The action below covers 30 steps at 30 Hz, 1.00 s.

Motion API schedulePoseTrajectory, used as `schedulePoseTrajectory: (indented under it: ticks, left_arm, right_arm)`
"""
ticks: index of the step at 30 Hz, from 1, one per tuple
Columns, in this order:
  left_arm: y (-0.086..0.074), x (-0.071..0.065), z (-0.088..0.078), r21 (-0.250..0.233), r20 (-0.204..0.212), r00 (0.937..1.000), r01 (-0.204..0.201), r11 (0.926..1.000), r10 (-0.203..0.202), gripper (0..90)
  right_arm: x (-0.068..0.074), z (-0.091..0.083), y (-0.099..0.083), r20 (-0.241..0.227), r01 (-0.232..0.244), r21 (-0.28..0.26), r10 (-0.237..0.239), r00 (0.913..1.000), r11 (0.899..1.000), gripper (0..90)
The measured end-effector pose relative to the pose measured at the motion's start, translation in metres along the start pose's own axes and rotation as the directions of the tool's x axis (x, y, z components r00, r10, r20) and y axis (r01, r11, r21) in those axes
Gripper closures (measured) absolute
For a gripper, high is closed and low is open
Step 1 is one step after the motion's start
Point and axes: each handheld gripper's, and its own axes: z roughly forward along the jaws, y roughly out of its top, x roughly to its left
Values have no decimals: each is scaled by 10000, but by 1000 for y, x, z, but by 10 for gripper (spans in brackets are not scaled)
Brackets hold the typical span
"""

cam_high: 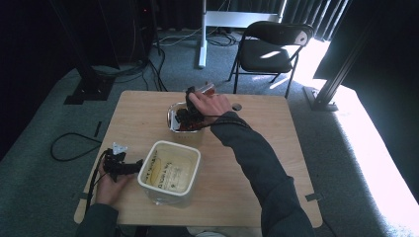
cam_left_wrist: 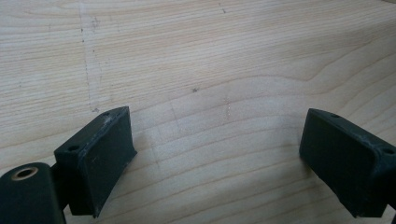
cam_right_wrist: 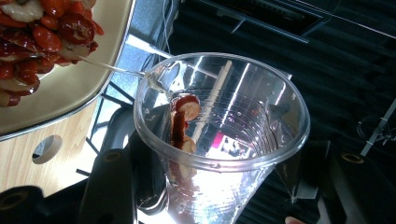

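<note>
While I held the clear plastic cup (cam_right_wrist: pixel 219 140) in my right hand-held gripper (cam_right_wrist: pixel 219 196), its jaws stood part-closed against the cup's lower wall, one on each side, and the cup was tipped over beside the metal tray (cam_right_wrist: pixel 88 70) of red fruit pieces (cam_right_wrist: pixel 42 32) at the far side of the counter (cam_high: pixel 276 143). A few slices (cam_right_wrist: pixel 184 121) clung to the inside of the cup. I judged it light, thin and easily crushed, with a slick wall that would flex under any real squeeze, so the low, ribbed part near the base seemed the place to keep hold, with only gentle pressure; gripping near the rim would probably have buckled it. The wet fruit looked soft and sticky, likely to hang on rather than slide out cleanly. From above, my right hand (cam_high: pixel 210 103) covered most of the cup, so I could not tell how far it leaned over the tray. My left hand-held gripper (cam_left_wrist: pixel 219 158) rested empty with its jaws wide over bare wood, close to the white tub (cam_high: pixel 170 170) near me.
</note>
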Motion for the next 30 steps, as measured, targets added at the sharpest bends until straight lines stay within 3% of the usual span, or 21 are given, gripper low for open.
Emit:
schedulePoseTrajectory:
  ticks: [30]
  left_arm:
    - [0,0,0,-2,-1,10000,-1,10000,1,104]
  right_arm:
    - [-1,2,0,-90,-30,28,31,10000,10000,422]
